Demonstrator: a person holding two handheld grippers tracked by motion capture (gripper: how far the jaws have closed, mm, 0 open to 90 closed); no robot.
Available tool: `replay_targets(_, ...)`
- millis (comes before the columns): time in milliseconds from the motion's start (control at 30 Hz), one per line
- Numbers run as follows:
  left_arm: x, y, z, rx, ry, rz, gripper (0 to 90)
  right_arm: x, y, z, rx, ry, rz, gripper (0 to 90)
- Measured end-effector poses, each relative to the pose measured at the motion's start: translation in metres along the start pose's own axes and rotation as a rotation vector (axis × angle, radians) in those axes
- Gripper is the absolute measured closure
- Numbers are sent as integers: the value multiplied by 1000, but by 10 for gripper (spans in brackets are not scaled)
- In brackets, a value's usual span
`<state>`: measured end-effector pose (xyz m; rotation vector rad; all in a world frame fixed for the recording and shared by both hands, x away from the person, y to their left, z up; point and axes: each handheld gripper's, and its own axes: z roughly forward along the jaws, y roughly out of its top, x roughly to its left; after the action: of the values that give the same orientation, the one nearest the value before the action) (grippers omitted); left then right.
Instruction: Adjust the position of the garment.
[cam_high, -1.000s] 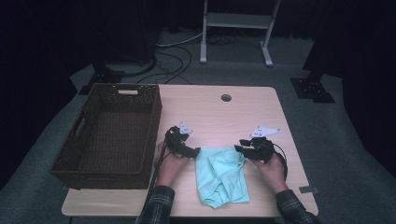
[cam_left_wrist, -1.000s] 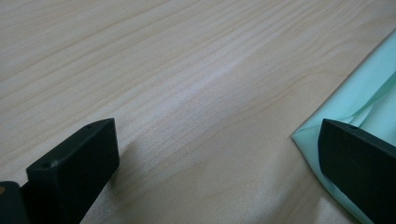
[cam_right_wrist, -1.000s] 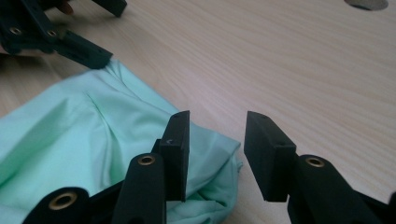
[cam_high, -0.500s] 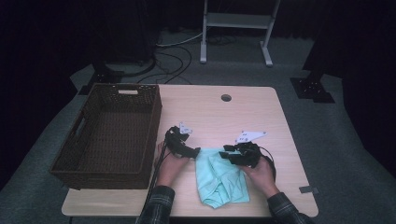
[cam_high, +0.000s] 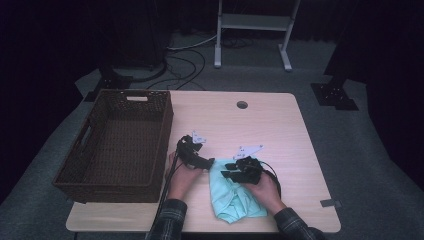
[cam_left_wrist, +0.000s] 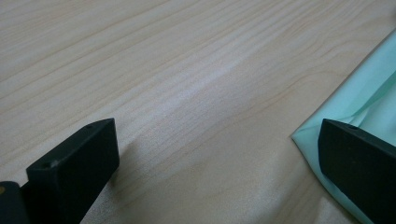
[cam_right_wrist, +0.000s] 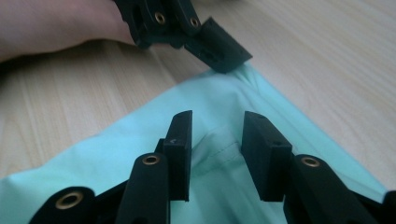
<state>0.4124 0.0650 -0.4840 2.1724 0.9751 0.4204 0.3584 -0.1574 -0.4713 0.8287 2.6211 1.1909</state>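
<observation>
My right gripper (cam_high: 231, 170) sits low over the mint-green folded cloth (cam_high: 235, 197), in the lower centre of the high view. Its jaws have just been closing and now stand narrow, with a raised fold of the cloth between them; I cannot tell if the pads press it. My left gripper (cam_high: 206, 164) is wide open, one jaw on the cloth's upper corner. The dark woven wicker basket (cam_high: 150, 107) stands close at left. The pale wooden table (cam_high: 260, 125) is bare toward the upper right. The surrounding floor is dark.
</observation>
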Motion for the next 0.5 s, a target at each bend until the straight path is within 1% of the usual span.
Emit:
replay_targets(33,0,0,0,0,0,0,0,0,-1,0,-4,-5,-6,697)
replay_targets(100,0,0,0,0,0,0,0,0,-3,-1,-3,-4,-21,788)
replay_targets(200,0,0,0,0,0,0,0,2,-4,-4,-7,-11,-46,864)
replay_targets(300,0,0,0,0,1,0,0,4,-4,-7,-8,-14,-61,875)
replay_targets(433,0,0,0,0,1,0,0,3,-5,-12,-21,5,-48,877)
replay_targets(500,0,0,0,0,1,0,0,3,-5,-17,-25,2,-44,877)
